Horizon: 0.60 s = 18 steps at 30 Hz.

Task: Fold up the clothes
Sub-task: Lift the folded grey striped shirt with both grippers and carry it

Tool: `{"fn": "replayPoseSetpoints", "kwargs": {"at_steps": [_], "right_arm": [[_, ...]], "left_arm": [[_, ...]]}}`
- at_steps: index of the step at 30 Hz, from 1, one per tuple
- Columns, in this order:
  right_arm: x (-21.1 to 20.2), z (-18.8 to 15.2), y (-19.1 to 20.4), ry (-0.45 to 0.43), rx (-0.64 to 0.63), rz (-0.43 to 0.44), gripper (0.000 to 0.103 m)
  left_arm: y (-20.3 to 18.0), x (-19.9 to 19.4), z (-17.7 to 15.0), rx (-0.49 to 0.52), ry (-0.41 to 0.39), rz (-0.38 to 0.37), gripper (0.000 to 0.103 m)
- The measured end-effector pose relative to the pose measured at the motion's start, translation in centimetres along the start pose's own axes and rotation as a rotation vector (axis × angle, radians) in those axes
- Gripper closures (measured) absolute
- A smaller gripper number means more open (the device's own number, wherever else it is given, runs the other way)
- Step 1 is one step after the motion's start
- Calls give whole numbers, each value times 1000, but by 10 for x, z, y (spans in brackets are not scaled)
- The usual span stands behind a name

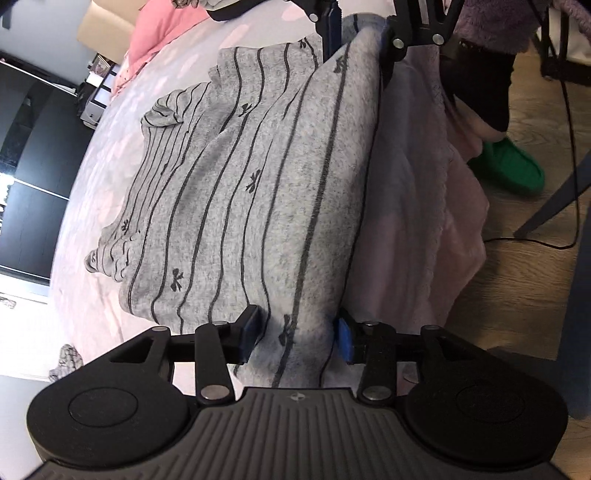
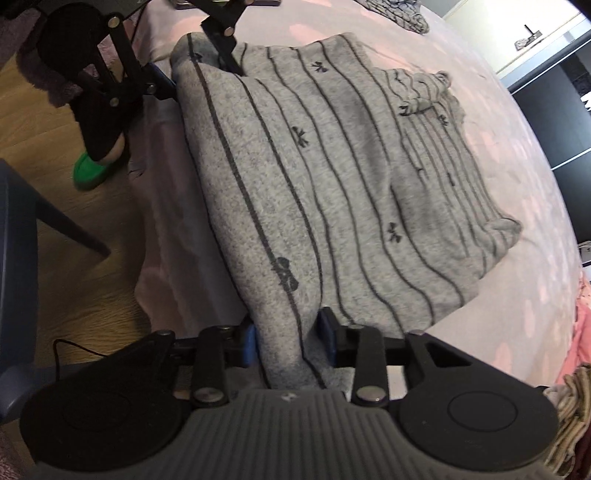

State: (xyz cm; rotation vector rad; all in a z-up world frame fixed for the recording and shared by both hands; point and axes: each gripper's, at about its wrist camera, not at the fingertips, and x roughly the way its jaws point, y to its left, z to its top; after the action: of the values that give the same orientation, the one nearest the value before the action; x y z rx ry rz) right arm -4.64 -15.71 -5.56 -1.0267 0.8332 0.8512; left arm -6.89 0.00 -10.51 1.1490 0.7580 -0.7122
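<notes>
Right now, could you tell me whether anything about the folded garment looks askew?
The grey striped garment lies folded on the pink bed cover, but its far corner is bunched and rumpled, so that edge is uneven.

Pale pink bed cover; pink pillow; green slipper on wooden floor

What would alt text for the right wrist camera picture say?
A grey knit garment with thin dark stripes and small bows lies folded on a pale pink bed cover. The right gripper straddles its near edge, and the left gripper its far end.
</notes>
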Motion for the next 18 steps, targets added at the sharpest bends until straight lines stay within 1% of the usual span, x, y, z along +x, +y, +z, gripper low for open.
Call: {"fn": "replayPoseSetpoints", "kwargs": {"at_steps": [1, 2, 3, 5, 6, 10, 13, 15, 16, 17, 18], "right_arm": [[-4, -2, -3, -7, 15, 18, 59], [-10, -3, -8, -21, 35, 49, 54], [-16, -5, -12, -35, 57, 81, 52], [-30, -9, -21, -71, 102, 127, 52], [-36, -9, -26, -84, 127, 132, 52], [-50, -8, -51, -129, 249, 119, 52], [-53, -4, -73, -141, 344, 125, 52], [-50, 2, -90, -130, 387, 109, 52], [-48, 4, -98, -123, 402, 100, 52], [-47, 7, -106, -123, 416, 93, 52], [-46, 9, -114, -124, 429, 86, 51]], "left_arm": [[6, -6, -3, -31, -15, -29, 63], [14, -12, -5, -70, -31, -59, 62], [22, -18, -7, -109, -47, -81, 62], [38, -30, -12, -177, -89, -109, 60], [46, -36, -14, -209, -110, -118, 60], [73, -52, -12, -305, -158, -132, 55], [101, -50, -2, -373, -145, -130, 55], [124, -49, 2, -429, -142, -144, 55], [134, -49, 2, -461, -145, -156, 53], [145, -48, 2, -496, -151, -173, 47], [157, -45, 3, -531, -153, -182, 44]]}}
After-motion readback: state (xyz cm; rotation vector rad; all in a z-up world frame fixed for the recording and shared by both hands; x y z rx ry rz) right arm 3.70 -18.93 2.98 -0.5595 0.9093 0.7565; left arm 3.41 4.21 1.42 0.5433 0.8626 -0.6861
